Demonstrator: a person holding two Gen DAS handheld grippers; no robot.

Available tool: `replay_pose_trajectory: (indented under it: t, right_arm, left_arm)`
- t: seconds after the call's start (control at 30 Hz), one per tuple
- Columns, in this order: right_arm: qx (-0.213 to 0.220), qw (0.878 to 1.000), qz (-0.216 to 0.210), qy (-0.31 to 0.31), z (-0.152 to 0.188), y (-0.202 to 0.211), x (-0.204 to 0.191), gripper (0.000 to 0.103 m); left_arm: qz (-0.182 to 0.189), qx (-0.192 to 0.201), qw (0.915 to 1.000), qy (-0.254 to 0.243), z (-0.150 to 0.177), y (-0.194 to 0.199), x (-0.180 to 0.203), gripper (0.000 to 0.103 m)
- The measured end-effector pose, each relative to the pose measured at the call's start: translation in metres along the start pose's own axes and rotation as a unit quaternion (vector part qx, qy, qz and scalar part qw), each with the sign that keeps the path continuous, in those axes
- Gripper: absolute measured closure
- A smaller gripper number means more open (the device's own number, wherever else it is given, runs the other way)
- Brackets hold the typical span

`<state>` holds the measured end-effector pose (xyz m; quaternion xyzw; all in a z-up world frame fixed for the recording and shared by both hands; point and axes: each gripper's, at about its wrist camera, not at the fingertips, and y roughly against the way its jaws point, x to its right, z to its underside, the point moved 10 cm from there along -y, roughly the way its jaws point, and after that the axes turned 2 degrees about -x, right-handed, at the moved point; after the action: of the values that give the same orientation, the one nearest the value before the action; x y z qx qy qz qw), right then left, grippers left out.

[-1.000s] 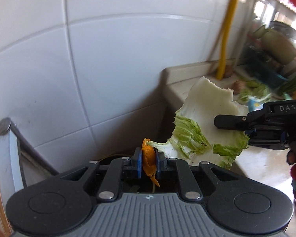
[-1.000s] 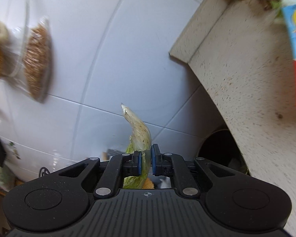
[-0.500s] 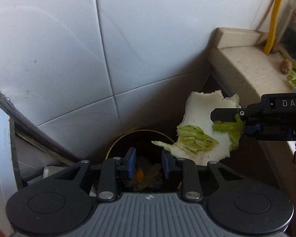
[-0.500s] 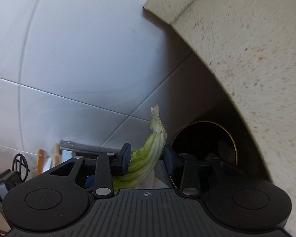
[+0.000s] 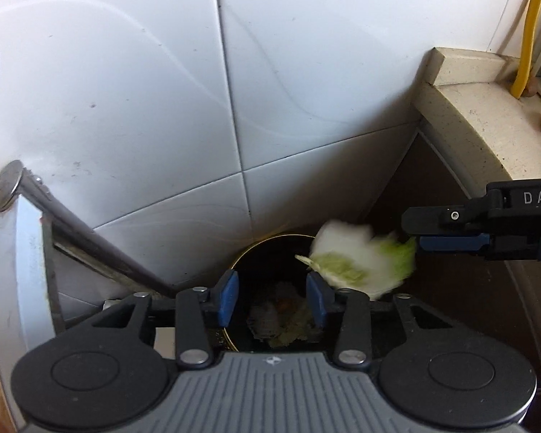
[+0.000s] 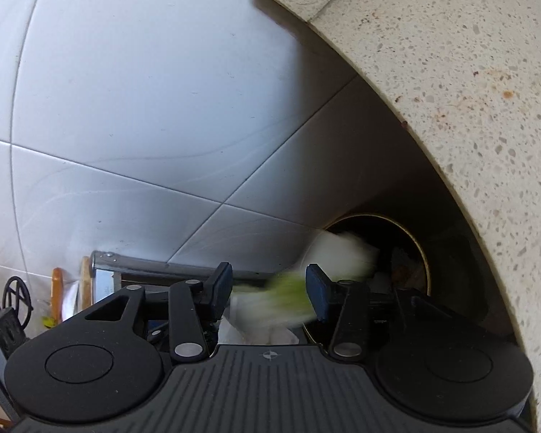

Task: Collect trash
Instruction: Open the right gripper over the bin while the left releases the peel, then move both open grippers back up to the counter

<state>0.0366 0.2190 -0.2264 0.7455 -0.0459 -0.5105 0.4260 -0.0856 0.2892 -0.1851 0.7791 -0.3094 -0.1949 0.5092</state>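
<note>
Half a second ago the cabbage leaf was pinched in the right hand-held gripper; now it is loose and blurred, and a second ago the left hand-held gripper was clamped on an orange peel that is no longer between its fingers. In the left wrist view, the left hand-held gripper's jaws stand wide apart and empty at lower centre, directly above the round dark trash bin with its gold rim; scraps lie inside. The leaf shows right of centre, smeared by motion, just above the bin's right rim, and the right hand-held gripper reaches in from the right edge, with the leaf's green end just beside its tip. In the right wrist view, the right hand-held gripper sits at lower centre with jaws apart; the leaf is a pale green blur running from between them toward the bin at centre right, tucked under the speckled stone surface. It seems the drop is under way. To do it well, the jaws should stay spread above the opening until the leaf is clear of the rim, since it looks to be near the edge and could catch there.
</note>
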Motion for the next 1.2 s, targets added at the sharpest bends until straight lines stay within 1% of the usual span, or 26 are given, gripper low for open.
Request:
replay_pose_trajectory:
  t: [0.07, 0.13, 0.27, 0.37, 0.43, 0.53, 0.6, 0.67, 0.8, 0.9, 1.0, 1.03, 1.2]
  right_arm:
    - [0.007, 1.0, 0.009, 0.003, 0.001, 0.003, 0.0, 0.048]
    - [0.012, 1.0, 0.005, 0.002, 0.003, 0.013, 0.0, 0.048]
    - [0.045, 0.999, -0.005, 0.021, 0.01, 0.051, -0.013, 0.048]
    - [0.085, 0.996, 0.003, 0.038, 0.014, 0.093, -0.013, 0.045]
    - [0.115, 0.993, 0.006, 0.032, 0.016, 0.123, -0.007, 0.044]
    - [0.161, 0.987, 0.015, 0.013, 0.019, 0.169, 0.011, 0.044]
    - [0.192, 0.981, 0.032, 0.001, 0.023, 0.2, 0.026, 0.042]
    - [0.222, 0.974, 0.045, -0.014, 0.028, 0.227, 0.042, 0.041]
    - [0.27, 0.96, 0.06, -0.052, 0.04, 0.274, 0.074, 0.04]
    - [0.293, 0.951, 0.067, -0.073, 0.052, 0.3, 0.096, 0.039]
    - [0.311, 0.943, 0.072, -0.091, 0.064, 0.318, 0.112, 0.038]
    - [0.316, 0.941, 0.074, -0.098, 0.067, 0.325, 0.119, 0.036]
    - [0.334, 0.932, 0.079, -0.119, 0.083, 0.349, 0.143, 0.035]
  left_arm:
    - [-0.002, 0.001, 1.0, 0.003, 0.001, 0.001, -0.001, 0.059]
    - [-0.003, 0.004, 1.0, 0.005, 0.002, 0.004, 0.0, 0.059]
    - [0.024, 0.018, 0.9995, -0.004, 0.0, 0.021, 0.018, 0.059]
    - [0.049, 0.036, 0.9976, -0.034, -0.008, 0.036, 0.048, 0.059]
    - [0.066, 0.046, 0.9951, -0.058, -0.013, 0.043, 0.072, 0.059]
    - [0.09, 0.059, 0.9894, -0.097, -0.02, 0.054, 0.113, 0.059]
    - [0.106, 0.066, 0.9844, -0.124, -0.025, 0.062, 0.139, 0.058]
    - [0.121, 0.072, 0.9787, -0.149, -0.027, 0.069, 0.167, 0.054]
    - [0.149, 0.084, 0.9671, -0.189, -0.032, 0.082, 0.221, 0.052]
    - [0.161, 0.089, 0.9586, -0.217, -0.031, 0.09, 0.256, 0.049]
    - [0.163, 0.091, 0.9515, -0.244, -0.028, 0.093, 0.285, 0.044]
    - [0.163, 0.091, 0.95, -0.25, -0.027, 0.095, 0.296, 0.044]
    - [0.164, 0.089, 0.9451, -0.269, -0.031, 0.088, 0.337, 0.041]
